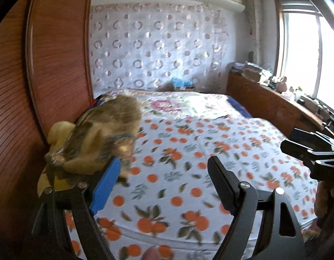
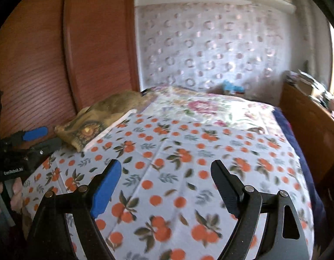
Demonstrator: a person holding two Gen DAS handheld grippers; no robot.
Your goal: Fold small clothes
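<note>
A brown-and-yellow small garment (image 1: 102, 134) lies bunched at the left edge of the bed, against the wooden board. An orange eye print shows on the garment (image 2: 106, 117) in the right wrist view. My left gripper (image 1: 164, 162) is open and holds nothing; its blue fingertip (image 1: 115, 164) sits just in front of the garment's near edge. My right gripper (image 2: 166, 163) is open over the orange-print sheet (image 2: 177, 143), nothing between its fingers. Each gripper appears in the other's view: the right gripper (image 1: 297, 145) at the right, the left gripper (image 2: 40, 139) at the left beside the garment.
A tall wooden board (image 1: 58, 54) rises behind the garment on the left. A flowered quilt (image 1: 177, 104) covers the far part of the bed. A wooden cabinet (image 1: 264, 101) with clutter runs along the right under the window. A patterned curtain (image 1: 156, 49) hangs at the back.
</note>
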